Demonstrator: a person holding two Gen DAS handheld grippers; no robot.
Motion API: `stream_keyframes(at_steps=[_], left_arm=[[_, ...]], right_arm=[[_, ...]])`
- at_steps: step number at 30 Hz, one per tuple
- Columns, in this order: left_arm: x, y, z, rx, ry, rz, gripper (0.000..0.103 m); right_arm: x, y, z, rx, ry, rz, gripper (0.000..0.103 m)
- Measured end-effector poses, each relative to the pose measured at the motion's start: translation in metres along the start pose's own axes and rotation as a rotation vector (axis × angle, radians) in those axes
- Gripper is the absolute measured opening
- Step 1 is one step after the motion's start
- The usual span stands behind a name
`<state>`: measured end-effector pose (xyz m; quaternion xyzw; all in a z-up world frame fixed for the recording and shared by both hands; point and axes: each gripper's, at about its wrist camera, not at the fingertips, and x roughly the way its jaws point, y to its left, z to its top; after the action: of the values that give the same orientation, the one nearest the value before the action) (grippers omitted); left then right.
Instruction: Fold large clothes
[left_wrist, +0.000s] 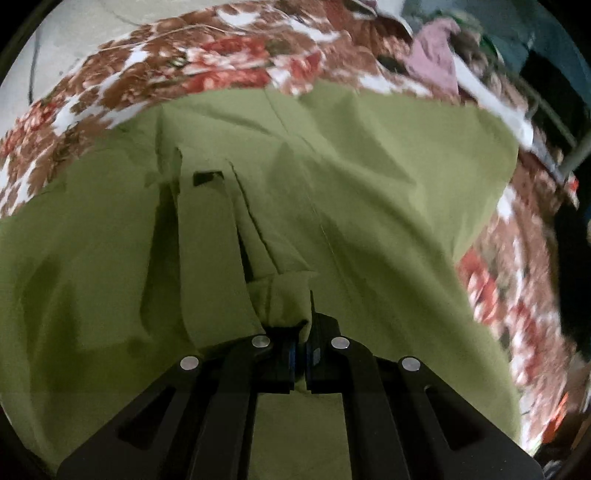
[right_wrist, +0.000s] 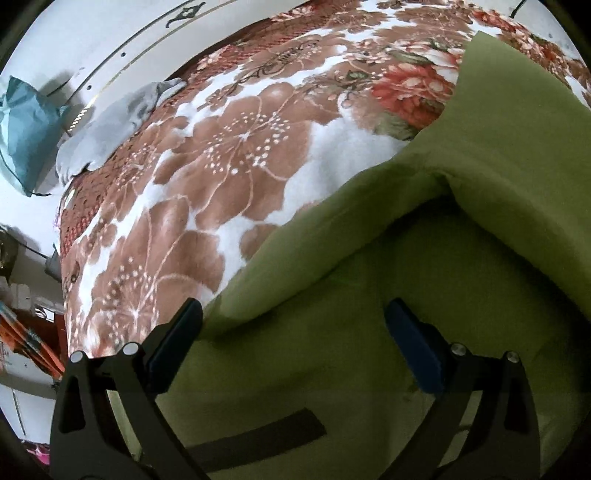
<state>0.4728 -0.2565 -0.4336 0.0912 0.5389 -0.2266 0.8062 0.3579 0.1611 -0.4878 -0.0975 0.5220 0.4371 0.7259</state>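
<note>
Left wrist: left hand-held gripper (left_wrist: 300, 347) pinches the green garment (left_wrist: 369, 206); right hand-held gripper (right_wrist: 293, 325) gapes.

Floral blanket (right_wrist: 229, 155) — bearing a green garment (right_wrist: 369, 295) and grey cloth (right_wrist: 107, 129).

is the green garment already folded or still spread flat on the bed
Partly folded. On the floral blanket, the green garment has one layer doubled over another, and the left hand-held gripper pinches a bunched fold of it.
</note>
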Motion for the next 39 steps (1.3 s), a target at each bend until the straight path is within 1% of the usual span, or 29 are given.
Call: stream_keyframes(at_steps=[1,3,4,5,6,7,8,10,12,13,14,15,16,17,19,21,23,24,26,27,29,30,31,32,33,34,35,37,39], left_arm=[[0.003,-0.004,-0.002,0.021,0.011,0.028,0.006],[0.006,-0.009,-0.004,0.032,0.034,0.047,0.016],[0.003,-0.009,-0.003,0.023,0.041,0.031,0.034],[-0.003,-0.01,-0.002,0.01,0.041,0.011,0.055],[-0.012,-0.012,-0.001,0.0,0.027,0.01,0.065],[-0.022,-0.012,0.001,-0.006,0.006,0.027,0.075],[-0.029,-0.012,0.001,-0.007,-0.006,0.042,0.079],[-0.053,-0.008,0.007,-0.029,-0.026,0.068,0.082],[-0.08,0.0,0.015,-0.08,-0.062,0.073,0.084],[-0.101,0.009,0.022,-0.128,-0.09,0.072,0.087],[-0.12,0.018,0.028,-0.169,-0.114,0.073,0.089],[-0.134,0.024,0.034,-0.193,-0.129,0.076,0.09],[-0.156,0.037,0.041,-0.223,-0.152,0.088,0.09],[-0.172,0.048,0.048,-0.243,-0.167,0.101,0.09],[-0.21,0.084,0.055,-0.296,-0.223,0.116,0.092],[-0.235,0.114,0.055,-0.328,-0.264,0.118,0.094],[-0.256,0.154,0.045,-0.346,-0.3,0.124,0.095],[-0.261,0.178,0.034,-0.353,-0.314,0.144,0.095],[-0.256,0.212,0.015,-0.361,-0.302,0.188,0.095],[-0.248,0.233,-0.001,-0.372,-0.281,0.213,0.095],[-0.233,0.262,-0.026,-0.387,-0.245,0.246,0.095],[-0.224,0.275,-0.039,-0.392,-0.219,0.267,0.095],[-0.209,0.291,-0.058,-0.398,-0.185,0.297,0.095],[-0.198,0.3,-0.071,-0.402,-0.162,0.313,0.095],[-0.19,0.307,-0.082,-0.406,-0.142,0.322,0.095],[-0.174,0.317,-0.097,-0.412,-0.11,0.324,0.095],[-0.163,0.321,-0.108,-0.416,-0.093,0.32,0.095],[-0.14,0.33,-0.121,-0.417,-0.063,0.304,0.095],[-0.117,0.333,-0.132,-0.403,-0.029,0.301,0.095]], right_arm=[[-0.003,-0.002,-0.002,0.009,-0.001,0.009,0.098],[-0.011,-0.004,-0.004,0.007,-0.007,-0.003,0.098],[-0.015,-0.005,-0.004,-0.005,-0.007,-0.026,0.098],[-0.022,-0.006,-0.006,-0.025,-0.013,-0.061,0.098],[-0.027,-0.008,-0.006,-0.034,-0.015,-0.095,0.098],[-0.032,-0.011,-0.007,-0.036,-0.015,-0.116,0.098],[-0.039,-0.014,-0.009,-0.033,-0.015,-0.139,0.098],[-0.057,-0.021,-0.012,-0.03,-0.028,-0.187,0.098],[-0.078,-0.029,-0.017,-0.032,-0.052,-0.241,0.098],[-0.089,-0.034,-0.019,-0.038,-0.057,-0.287,0.098],[-0.096,-0.041,-0.022,-0.047,-0.05,-0.335,0.098],[-0.1,-0.048,-0.024,-0.054,-0.041,-0.384,0.098],[-0.105,-0.058,-0.026,-0.058,-0.033,-0.415,0.098],[-0.108,-0.065,-0.027,-0.059,-0.032,-0.426,0.098],[-0.125,-0.091,-0.032,-0.04,-0.06,-0.469,0.098],[-0.144,-0.117,-0.037,0.015,-0.081,-0.489,0.098],[-0.164,-0.14,-0.04,0.07,-0.083,-0.507,0.098],[-0.176,-0.154,-0.041,0.096,-0.092,-0.529,0.098],[-0.204,-0.18,-0.043,0.132,-0.118,-0.58,0.098],[-0.217,-0.195,-0.046,0.164,-0.128,-0.595,0.098],[-0.24,-0.232,-0.058,0.284,-0.139,-0.602,0.098],[-0.247,-0.248,-0.065,0.333,-0.141,-0.623,0.098],[-0.251,-0.265,-0.073,0.374,-0.13,-0.659,0.098],[-0.254,-0.288,-0.085,0.415,-0.1,-0.71,0.098],[-0.255,-0.3,-0.093,0.436,-0.089,-0.734,0.098],[-0.255,-0.318,-0.104,0.465,-0.073,-0.763,0.098],[-0.254,-0.329,-0.111,0.483,-0.057,-0.775,0.098],[-0.248,-0.354,-0.131,0.54,-0.018,-0.791,0.098],[-0.241,-0.369,-0.142,0.556,0.017,-0.807,0.098]])
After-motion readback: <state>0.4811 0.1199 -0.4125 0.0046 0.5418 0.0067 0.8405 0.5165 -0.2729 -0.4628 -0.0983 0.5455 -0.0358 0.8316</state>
